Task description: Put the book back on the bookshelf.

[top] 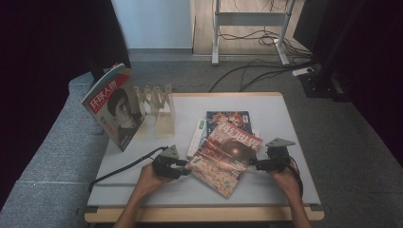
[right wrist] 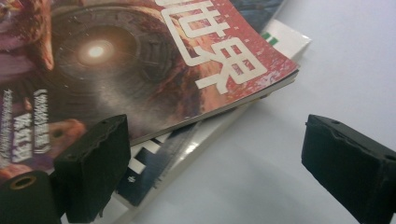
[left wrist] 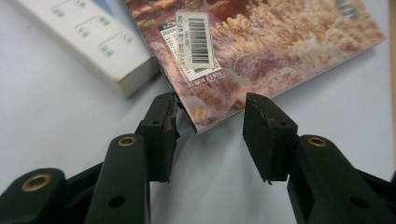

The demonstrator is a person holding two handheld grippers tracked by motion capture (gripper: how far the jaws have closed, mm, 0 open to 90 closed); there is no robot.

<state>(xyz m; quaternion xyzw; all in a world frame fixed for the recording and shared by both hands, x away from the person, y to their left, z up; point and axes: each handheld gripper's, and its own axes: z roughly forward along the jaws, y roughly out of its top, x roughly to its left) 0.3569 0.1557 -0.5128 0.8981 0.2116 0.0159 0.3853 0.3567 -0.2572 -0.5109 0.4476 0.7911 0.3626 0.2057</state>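
A pale grey desk (top: 285,118) with a light wooden edge is standing on grey carpet (top: 351,137), which is stretching back toward a strip of wooden floor (top: 247,23). On that strip the white metal legs of another table frame (top: 216,33) are rising out of view, with black cables (top: 266,71) trailing from them across the carpet to a white power strip (top: 302,71). A pale wall (top: 152,23) is closing off the back left. Dark curtains (top: 43,52) are hanging along both sides, and light is falling softly and evenly over the desk.
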